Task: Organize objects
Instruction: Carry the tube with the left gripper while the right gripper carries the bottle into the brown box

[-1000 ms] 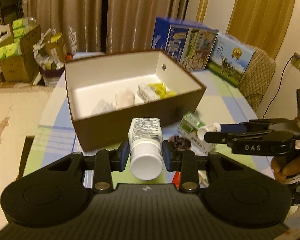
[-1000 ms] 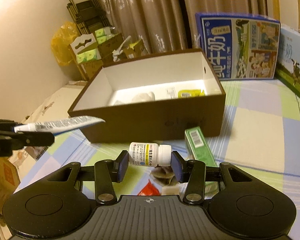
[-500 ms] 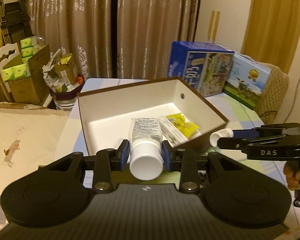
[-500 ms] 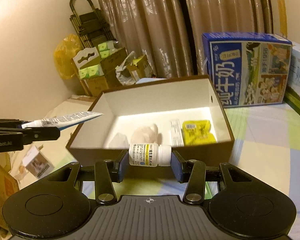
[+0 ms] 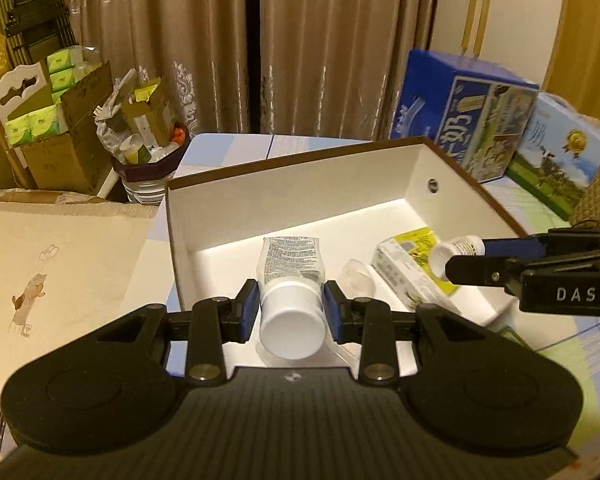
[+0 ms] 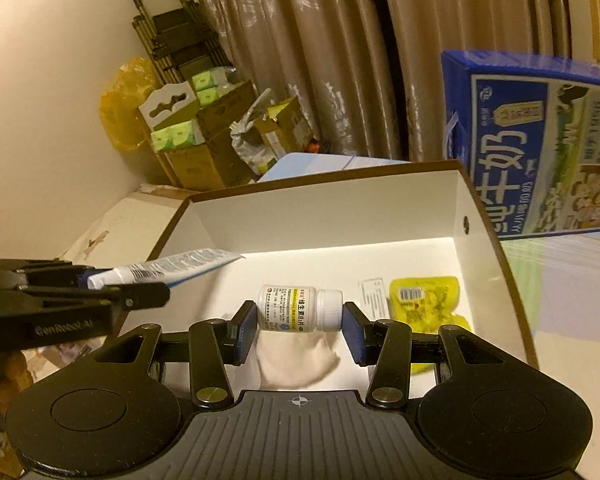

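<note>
left gripper (image 5: 291,311): closed on the tube (image 5: 291,264) at the cap end, crimped tail pointed to 12 o'clock, held over the box (image 5: 300,184) floor.
right gripper (image 6: 299,323): closed end-to-end on the bottle (image 6: 296,307), base on one pad, cap on the other; held sideways above the box interior.
box contents: yellow packet (image 6: 424,300) and white carton (image 6: 374,296) at 3 o'clock of the bottle in the right view; pale soft item (image 6: 296,360) directly beneath it.
risk 1: bottle is gripped on its ends only, so a slip or roll out of the pads is judged possible if the hold is loosened unevenly.
risk 2: bottle dropped on the soft item may roll; a bounce toward the packet is likely.
risk 3: grippers are near each other over one box; a clash is possible if both are lowered together.
risk 4: tube tail is floppy; it could catch the near wall if released low.
task state: both items are judged ready for release, not yet set down.
</note>
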Demonstrator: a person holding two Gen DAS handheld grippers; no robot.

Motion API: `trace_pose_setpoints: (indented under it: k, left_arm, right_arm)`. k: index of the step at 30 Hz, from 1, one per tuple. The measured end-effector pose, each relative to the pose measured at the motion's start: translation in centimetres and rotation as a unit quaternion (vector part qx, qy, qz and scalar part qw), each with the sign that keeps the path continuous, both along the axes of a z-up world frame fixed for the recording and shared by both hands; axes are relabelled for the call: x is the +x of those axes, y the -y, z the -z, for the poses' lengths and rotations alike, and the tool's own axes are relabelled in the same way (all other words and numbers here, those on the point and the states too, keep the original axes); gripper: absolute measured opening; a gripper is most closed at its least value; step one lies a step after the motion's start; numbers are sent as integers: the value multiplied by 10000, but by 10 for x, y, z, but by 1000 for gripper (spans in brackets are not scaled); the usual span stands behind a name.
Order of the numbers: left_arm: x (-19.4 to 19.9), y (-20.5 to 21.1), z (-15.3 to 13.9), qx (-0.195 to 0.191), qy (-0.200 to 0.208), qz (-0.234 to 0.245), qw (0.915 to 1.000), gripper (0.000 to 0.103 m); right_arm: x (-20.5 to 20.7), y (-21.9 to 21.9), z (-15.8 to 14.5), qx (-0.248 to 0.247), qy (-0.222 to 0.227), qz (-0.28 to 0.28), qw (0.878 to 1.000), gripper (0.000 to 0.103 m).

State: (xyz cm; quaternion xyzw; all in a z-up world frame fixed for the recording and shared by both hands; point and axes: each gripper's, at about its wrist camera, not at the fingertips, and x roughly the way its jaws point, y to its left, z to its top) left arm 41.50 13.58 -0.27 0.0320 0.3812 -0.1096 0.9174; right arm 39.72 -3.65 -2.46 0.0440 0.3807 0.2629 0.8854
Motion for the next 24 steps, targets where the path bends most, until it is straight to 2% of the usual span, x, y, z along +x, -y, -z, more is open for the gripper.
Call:
trace_pose_setpoints:
  k: [9, 20, 22, 23, 24]
  left_arm:
    - [58, 6, 29, 209, -256, 9, 9995, 30]
    - [96, 10, 44, 165, -400, -16, 9991, 31]
    - [98, 10, 44, 204, -389, -29, 9990, 37]
    - [99, 10, 43, 207, -382, -44, 9990, 45]
    - [99, 9, 42, 188, -375, -64, 9991, 49]
  right_arm:
    - [39, -11, 15, -33, -208, 81, 9997, 43]
    - [70, -14, 21, 156, -448, 268, 9985, 43]
    - [73, -16, 20, 183, -461, 267, 9984, 43]
    - [74, -17, 21, 193, -465, 271, 9984, 43]
    - [76, -17, 21, 206, -467, 271, 9983, 43]
